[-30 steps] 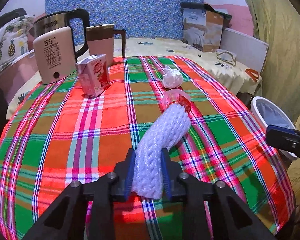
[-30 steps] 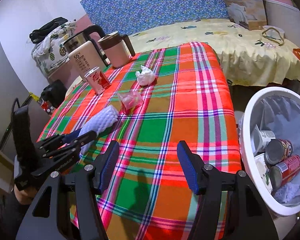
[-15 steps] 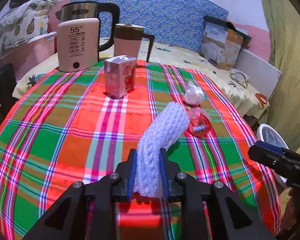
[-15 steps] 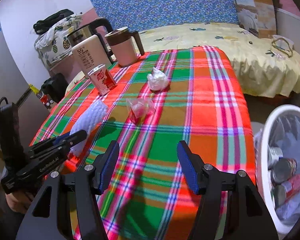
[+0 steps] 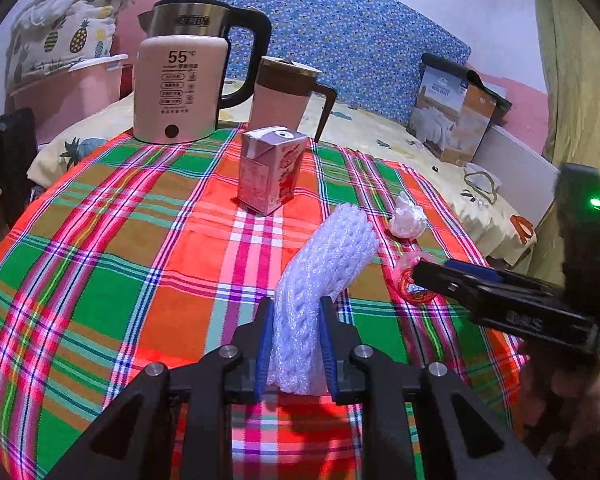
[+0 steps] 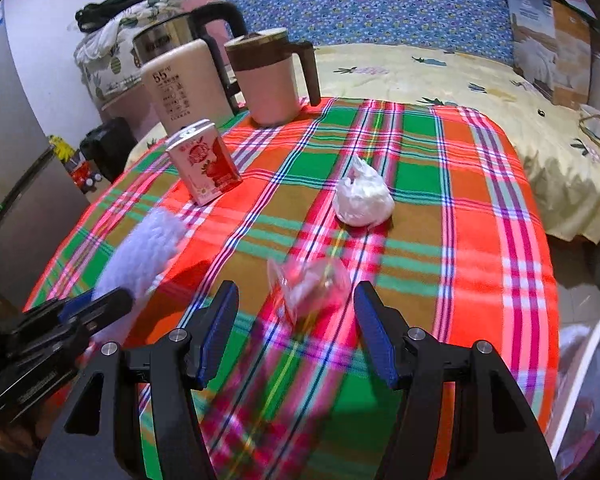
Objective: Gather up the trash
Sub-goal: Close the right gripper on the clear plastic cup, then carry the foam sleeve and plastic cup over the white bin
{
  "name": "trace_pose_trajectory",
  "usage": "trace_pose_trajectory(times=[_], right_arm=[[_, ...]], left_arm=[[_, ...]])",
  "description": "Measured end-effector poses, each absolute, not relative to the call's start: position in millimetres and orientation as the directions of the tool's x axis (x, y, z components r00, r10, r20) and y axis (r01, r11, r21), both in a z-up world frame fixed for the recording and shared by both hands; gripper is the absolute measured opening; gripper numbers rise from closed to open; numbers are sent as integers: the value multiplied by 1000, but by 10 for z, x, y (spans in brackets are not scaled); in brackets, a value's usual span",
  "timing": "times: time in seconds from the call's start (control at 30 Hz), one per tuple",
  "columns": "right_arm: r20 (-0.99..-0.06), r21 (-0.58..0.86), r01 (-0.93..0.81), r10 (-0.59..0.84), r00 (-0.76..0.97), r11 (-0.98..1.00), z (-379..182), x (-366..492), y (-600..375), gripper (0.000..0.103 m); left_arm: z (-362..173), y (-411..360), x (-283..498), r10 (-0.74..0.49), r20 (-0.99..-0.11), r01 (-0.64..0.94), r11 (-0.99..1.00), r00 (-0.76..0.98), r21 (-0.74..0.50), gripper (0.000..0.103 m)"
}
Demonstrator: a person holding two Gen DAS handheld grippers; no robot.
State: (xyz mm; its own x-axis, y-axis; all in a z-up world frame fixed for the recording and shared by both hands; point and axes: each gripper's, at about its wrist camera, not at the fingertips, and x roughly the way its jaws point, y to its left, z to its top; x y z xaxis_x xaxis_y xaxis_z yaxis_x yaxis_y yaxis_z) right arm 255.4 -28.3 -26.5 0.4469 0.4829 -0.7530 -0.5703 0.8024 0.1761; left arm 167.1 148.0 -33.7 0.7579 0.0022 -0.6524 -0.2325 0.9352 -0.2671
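At lower centre of the left view, the left gripper (image 5: 295, 344) clamps a white foam net (image 5: 320, 276) that leans up toward the right. Right of it, the right gripper (image 5: 452, 276) points at a crumpled pink wrapper (image 5: 410, 276) on the plaid cloth (image 5: 120, 264). The right view shows those jaws spread wide, empty, the blurred wrapper just ahead between them. Beyond lie a white wad (image 6: 363, 199) and a strawberry carton (image 6: 204, 168). Upper left, a kettle (image 5: 180, 88) reads "55°C".

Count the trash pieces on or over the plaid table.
4: foam net in the left gripper; milk carton, tissue wad and clear wrapper on the cloth.
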Motion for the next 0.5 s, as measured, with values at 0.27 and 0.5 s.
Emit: trace_pose_trajectory(times=[0.27,0.5], right_arm=[[-785,183,-576,471,403,797,-370,2657,-239,41],[-768,184,-571,480,425,800,-282,2550,-285,40]], left_arm=[[-368,1495,1652,-12,-656,-228,933,754,-279,22],[-372,1460,1650,-12,-661,-224,936,751,-272,22]])
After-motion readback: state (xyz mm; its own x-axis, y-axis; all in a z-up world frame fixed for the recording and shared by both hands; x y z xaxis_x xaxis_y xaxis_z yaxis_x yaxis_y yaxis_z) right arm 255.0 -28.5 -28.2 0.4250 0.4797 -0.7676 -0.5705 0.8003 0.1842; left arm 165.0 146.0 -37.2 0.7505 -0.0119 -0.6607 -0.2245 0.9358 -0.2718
